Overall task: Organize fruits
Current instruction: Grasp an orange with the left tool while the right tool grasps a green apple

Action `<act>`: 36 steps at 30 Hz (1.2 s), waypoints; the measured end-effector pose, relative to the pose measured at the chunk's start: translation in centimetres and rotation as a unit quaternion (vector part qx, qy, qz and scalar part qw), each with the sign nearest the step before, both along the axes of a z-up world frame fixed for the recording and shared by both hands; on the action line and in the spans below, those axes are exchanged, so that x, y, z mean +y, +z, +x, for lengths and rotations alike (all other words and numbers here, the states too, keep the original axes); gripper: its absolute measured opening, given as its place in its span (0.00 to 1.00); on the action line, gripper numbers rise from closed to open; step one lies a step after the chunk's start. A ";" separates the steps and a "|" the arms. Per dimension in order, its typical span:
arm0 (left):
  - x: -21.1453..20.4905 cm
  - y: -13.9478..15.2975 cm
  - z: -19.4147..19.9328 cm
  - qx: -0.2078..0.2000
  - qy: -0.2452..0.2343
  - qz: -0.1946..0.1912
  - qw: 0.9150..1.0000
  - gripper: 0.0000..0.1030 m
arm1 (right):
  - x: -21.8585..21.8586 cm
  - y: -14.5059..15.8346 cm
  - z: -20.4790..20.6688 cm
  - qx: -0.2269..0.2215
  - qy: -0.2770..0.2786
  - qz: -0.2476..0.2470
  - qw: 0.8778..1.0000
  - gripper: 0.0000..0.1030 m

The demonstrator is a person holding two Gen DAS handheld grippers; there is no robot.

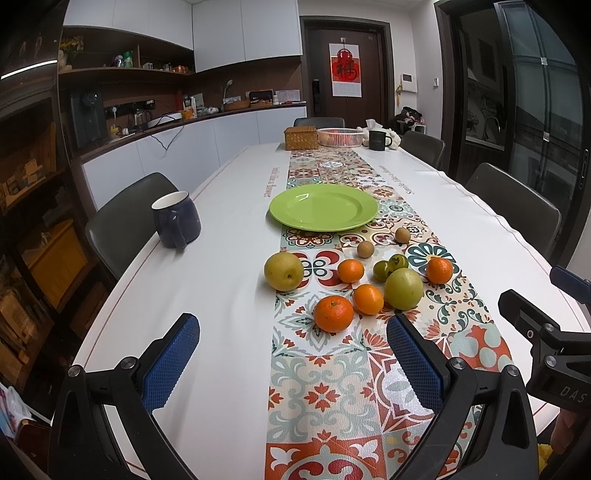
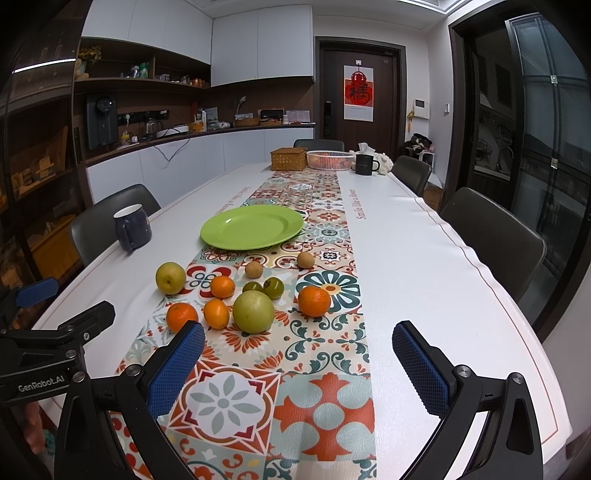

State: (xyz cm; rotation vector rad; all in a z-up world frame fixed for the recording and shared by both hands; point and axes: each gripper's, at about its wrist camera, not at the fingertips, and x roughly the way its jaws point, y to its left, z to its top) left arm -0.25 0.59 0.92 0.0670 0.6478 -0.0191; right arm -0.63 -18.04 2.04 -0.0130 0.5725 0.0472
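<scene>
step: just starting, nothing gripped | my left gripper (image 1: pixel 291 354) and right gripper (image 2: pixel 298 363) both gape wide | loose round fruits (image 2: pixel 253 311) mid-runner, near table edge | flat green plate (image 2: pixel 252 227) beyond, bare | next: close on nearest orange mandarin (image 1: pixel 333 313)

Home kitchen-dining room: long dining table (image 1: pixel 229 258), wall cabinets (image 1: pixel 243 29), cluttered counter (image 1: pixel 207 118), entry door (image 1: pixel 347 74).
</scene>
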 end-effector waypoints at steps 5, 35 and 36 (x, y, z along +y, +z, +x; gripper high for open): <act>0.1 -0.3 0.3 0.003 0.001 0.001 1.000 1.00 | 0.1 -0.2 0.5 0.007 0.003 -0.001 1.000 0.99; -2.5 -6.7 8.0 0.074 -0.141 0.026 0.987 0.68 | 3.7 -6.4 10.7 0.129 0.178 -0.063 0.974 0.69; -2.4 -7.0 8.4 0.082 -0.143 0.021 0.986 0.67 | 3.8 -6.6 11.1 0.133 0.181 -0.064 0.972 0.68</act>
